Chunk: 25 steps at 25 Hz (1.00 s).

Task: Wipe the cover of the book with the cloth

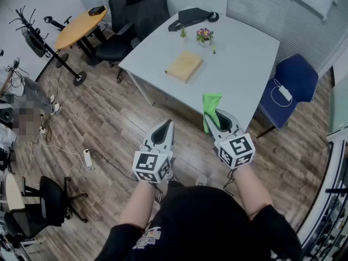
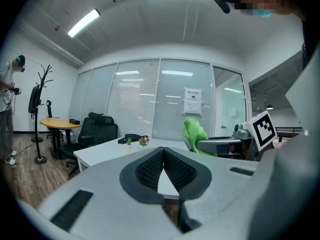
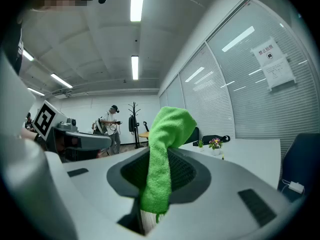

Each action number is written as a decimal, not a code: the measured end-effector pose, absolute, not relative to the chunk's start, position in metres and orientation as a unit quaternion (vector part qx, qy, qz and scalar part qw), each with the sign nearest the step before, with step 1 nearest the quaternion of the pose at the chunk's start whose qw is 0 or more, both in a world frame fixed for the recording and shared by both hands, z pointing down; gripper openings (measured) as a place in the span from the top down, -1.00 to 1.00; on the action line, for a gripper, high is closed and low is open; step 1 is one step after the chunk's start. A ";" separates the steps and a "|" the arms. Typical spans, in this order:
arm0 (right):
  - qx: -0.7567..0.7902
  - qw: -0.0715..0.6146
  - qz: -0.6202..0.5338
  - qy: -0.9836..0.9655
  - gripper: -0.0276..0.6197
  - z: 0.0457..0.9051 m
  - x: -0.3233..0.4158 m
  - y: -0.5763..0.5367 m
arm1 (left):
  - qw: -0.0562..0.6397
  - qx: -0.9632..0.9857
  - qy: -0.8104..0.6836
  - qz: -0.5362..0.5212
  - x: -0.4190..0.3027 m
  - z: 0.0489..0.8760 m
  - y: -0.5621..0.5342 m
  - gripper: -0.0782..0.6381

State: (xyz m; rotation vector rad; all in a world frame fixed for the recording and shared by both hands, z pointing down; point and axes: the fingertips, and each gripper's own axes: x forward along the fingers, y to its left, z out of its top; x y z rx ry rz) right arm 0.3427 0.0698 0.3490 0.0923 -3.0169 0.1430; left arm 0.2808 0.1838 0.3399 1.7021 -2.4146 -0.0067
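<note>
right tool (image 1: 218, 116) pinches fuzzy green cloth (image 3: 164, 134)

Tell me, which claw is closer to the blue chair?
Right. The right claw, holding the green cloth, sits to the left of the blue chair in the head view. The left claw, shut and empty, is farther left, past the right one.

Head view dwn; gripper views fwd, twd table (image 1: 239, 53).
</note>
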 end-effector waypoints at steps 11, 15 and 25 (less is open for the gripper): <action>0.028 0.054 0.058 -0.996 0.61 0.347 0.333 0.069 | 0.094 0.571 -0.816 -0.004 0.269 0.338 0.185 0.76; 0.030 0.058 0.055 -0.996 0.61 0.349 0.327 0.072 | 0.095 0.571 -0.815 -0.008 0.261 0.339 0.190 0.76; 0.040 0.066 0.052 -0.996 0.61 0.350 0.297 0.087 | 0.102 0.574 -0.812 -0.025 0.225 0.343 0.210 0.76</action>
